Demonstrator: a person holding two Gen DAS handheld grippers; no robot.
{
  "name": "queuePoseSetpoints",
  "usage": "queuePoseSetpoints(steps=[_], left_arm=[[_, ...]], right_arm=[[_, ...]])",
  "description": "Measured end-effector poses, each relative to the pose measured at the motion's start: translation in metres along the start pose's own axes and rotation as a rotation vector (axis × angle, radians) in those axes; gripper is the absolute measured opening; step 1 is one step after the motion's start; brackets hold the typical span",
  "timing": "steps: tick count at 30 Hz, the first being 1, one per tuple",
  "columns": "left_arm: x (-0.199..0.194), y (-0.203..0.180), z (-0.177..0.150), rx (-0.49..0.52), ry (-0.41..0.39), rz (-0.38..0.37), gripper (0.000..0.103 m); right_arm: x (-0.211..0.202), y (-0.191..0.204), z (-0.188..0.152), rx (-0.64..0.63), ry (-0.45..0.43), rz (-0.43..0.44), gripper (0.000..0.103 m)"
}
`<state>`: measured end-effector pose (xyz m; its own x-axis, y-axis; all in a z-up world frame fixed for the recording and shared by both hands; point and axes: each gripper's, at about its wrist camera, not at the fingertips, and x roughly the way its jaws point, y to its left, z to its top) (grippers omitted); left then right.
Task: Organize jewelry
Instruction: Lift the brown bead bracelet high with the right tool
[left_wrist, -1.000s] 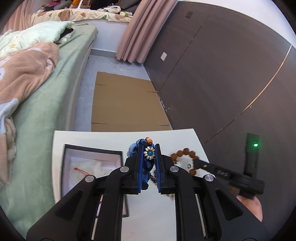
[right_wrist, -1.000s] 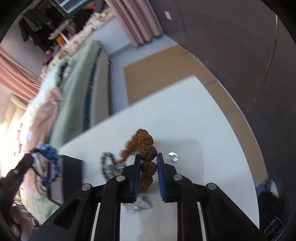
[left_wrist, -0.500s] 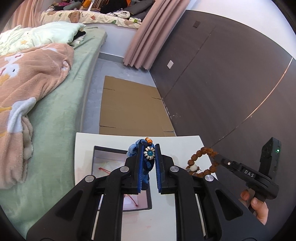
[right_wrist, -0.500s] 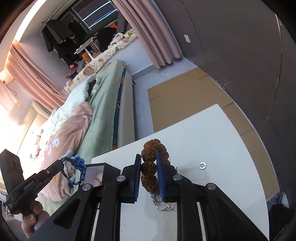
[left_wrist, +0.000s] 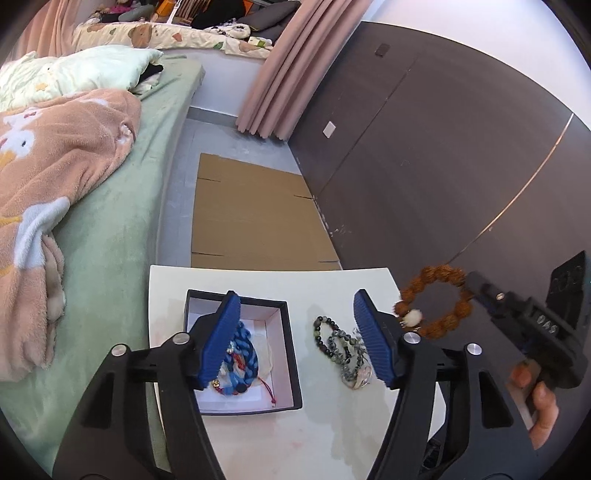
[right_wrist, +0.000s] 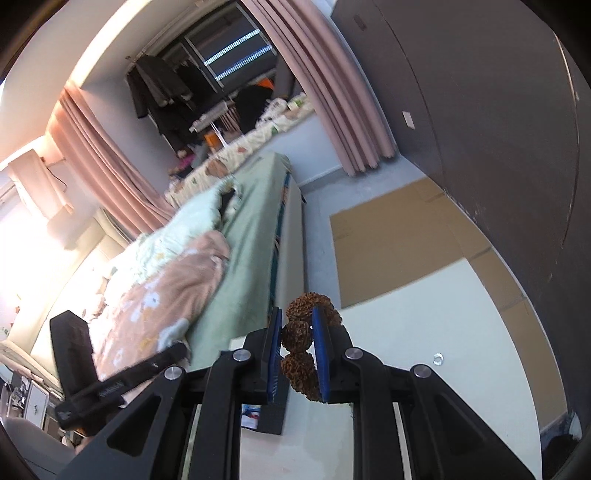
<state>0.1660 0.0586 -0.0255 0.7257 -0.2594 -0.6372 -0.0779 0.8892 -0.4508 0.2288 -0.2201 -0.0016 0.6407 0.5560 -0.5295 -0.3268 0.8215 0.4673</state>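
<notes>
Left gripper (left_wrist: 295, 341) above the white surface (left_wrist: 332, 435), jaws just opened wide, nothing between the blue pads (left_wrist: 221, 339). Directly below, lying loose inside the open black box (left_wrist: 291, 354): blue braided bracelet (left_wrist: 242, 363), beside a thin red cord (left_wrist: 267, 387) on the pale lining. Just right of the box, on the bare surface: tangle of dark green beaded bracelets (left_wrist: 338, 347) with a small silvery piece. Right gripper (right_wrist: 297, 354) raised clear of the surface, closed on a brown rough-seed bracelet (right_wrist: 301, 354), pads pressing one seed, remaining loop hanging free in the air. Seen from the left wrist, same bracelet (left_wrist: 434, 301) dangling to the right of the box, one white bead at its lower edge. Small metal ring (right_wrist: 437, 359) alone on the surface, well apart from the box. Bed (left_wrist: 110, 229) with peach blanket alongside; flattened cardboard (left_wrist: 255, 214) on the floor beyond.
</notes>
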Motion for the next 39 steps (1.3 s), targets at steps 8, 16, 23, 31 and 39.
queuePoseSetpoints(steps=[8, 16, 23, 31, 39], left_arm=[[-0.006, 0.013, 0.003, -0.046, -0.021, 0.014, 0.073], [-0.007, 0.014, 0.004, -0.053, -0.027, 0.015, 0.076], [-0.012, 0.016, 0.008, -0.073, -0.049, 0.007, 0.077], [-0.022, 0.026, 0.012, -0.096, -0.072, 0.012, 0.077], [-0.026, 0.034, 0.015, -0.105, -0.086, 0.028, 0.077]], right_arm=[[-0.025, 0.027, 0.013, -0.052, -0.064, 0.039, 0.016], [-0.049, 0.050, 0.027, -0.083, -0.132, 0.089, 0.015], [-0.054, 0.079, 0.042, -0.145, -0.148, 0.092, 0.015], [-0.063, 0.102, 0.050, -0.166, -0.175, 0.133, 0.015], [-0.061, 0.117, 0.051, -0.189, -0.173, 0.213, 0.015]])
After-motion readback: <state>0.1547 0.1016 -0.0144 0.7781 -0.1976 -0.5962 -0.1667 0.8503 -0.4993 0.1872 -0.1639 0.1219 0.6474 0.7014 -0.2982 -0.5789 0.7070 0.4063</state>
